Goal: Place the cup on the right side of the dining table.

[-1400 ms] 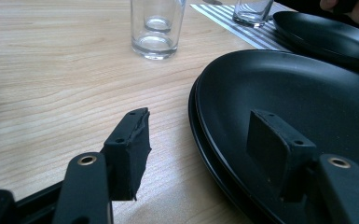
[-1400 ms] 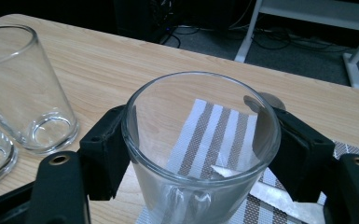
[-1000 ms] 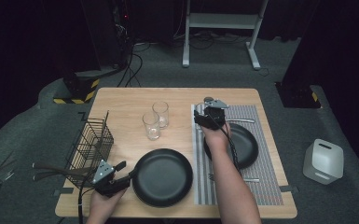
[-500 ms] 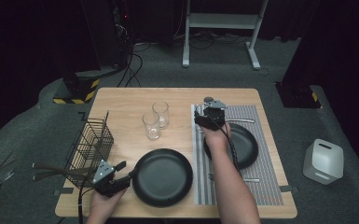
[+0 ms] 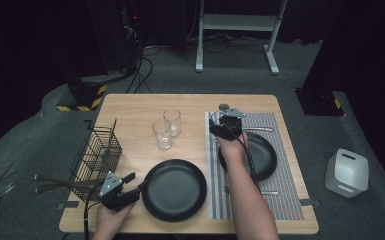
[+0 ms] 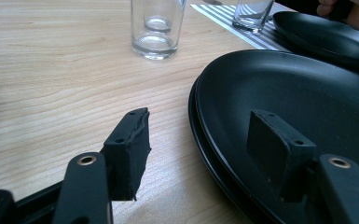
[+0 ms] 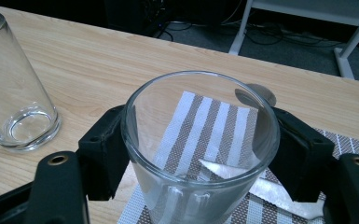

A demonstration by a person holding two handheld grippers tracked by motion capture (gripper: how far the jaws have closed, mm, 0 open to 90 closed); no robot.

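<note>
Table-setting is partly done. The right claw (image 7: 191,154) grips a glass (image 7: 200,154) between its pads, at the striped placemat's (image 5: 280,185) far corner, not yet released. The left claw (image 6: 200,149) stands wide, astride the rim of a black plate (image 6: 298,93) on the counter (image 5: 130,105). The high view adds two more glasses (image 5: 167,127) awaiting placement; the gripper views confirm each grip.
</note>
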